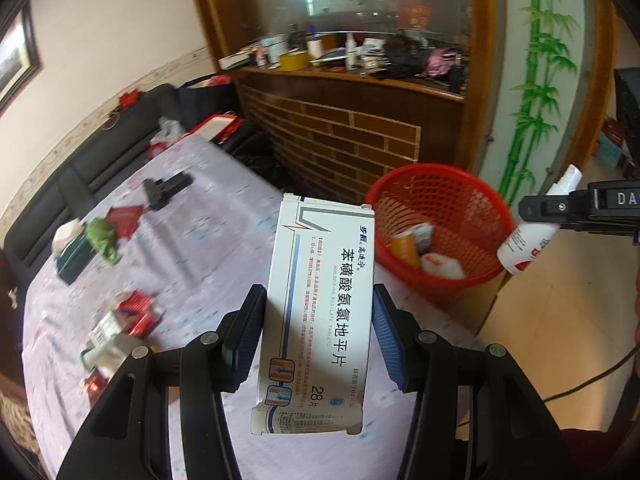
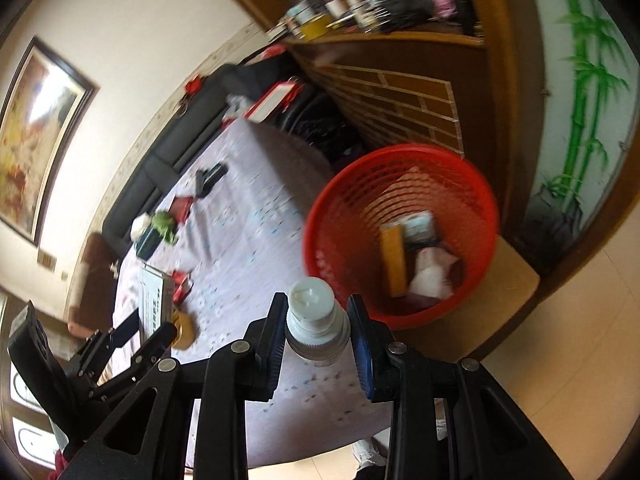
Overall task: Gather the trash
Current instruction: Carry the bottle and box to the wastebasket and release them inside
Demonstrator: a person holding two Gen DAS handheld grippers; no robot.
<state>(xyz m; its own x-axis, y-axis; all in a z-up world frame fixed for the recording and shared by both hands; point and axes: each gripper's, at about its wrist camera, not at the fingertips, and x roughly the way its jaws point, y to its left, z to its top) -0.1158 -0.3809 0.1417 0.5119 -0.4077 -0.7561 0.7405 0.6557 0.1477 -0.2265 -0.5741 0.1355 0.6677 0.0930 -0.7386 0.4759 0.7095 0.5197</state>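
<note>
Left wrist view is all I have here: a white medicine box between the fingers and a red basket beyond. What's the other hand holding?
Observer: The right gripper is clamped on a white spray bottle, seen cap-end on between its pads.
Operator: In my view that bottle hangs at the right edge. Is it over the red basket yet?
Observer: No. In the right wrist view the bottle sits in front of the basket's near rim, over the table edge.
Operator: What's already in the basket?
Observer: An orange-brown box stands on end beside crumpled white paper.
</note>
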